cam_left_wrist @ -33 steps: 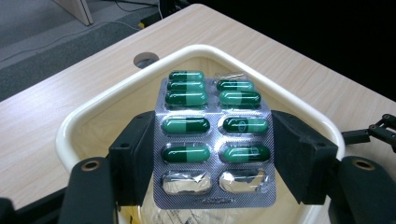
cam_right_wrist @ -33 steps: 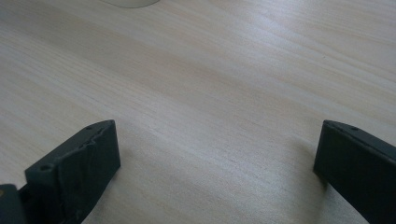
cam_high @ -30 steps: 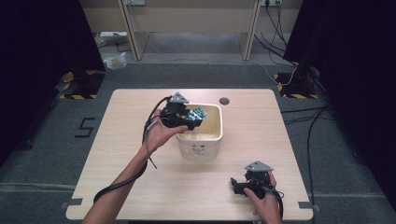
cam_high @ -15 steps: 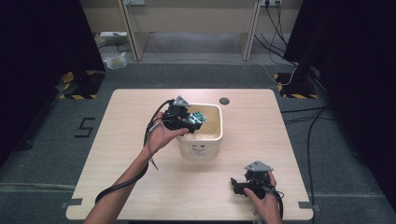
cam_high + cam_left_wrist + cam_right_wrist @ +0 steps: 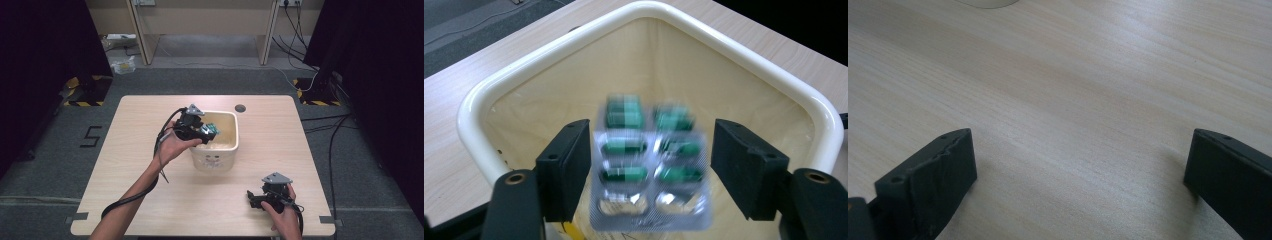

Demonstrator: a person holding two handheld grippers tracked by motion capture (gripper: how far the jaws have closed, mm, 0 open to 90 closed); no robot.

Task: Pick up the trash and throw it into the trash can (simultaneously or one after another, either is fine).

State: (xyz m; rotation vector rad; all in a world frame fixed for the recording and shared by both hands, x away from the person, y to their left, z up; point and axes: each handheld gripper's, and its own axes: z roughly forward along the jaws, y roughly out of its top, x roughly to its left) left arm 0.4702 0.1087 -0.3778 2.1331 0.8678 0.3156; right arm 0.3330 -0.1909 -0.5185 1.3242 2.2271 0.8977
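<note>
One blister pack of green capsules, blurred, is seen between the parted jaws of the left gripper, free of both pads, above one cream bin. The right gripper is held wide open and empty over the bare wooden table, well apart from the bin.

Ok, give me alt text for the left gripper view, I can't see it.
A blurred blister pack of green capsules sits between the open left tongs, with gaps on both sides, above the inside of a cream plastic bin. The bin stands on a light wooden table.
</note>
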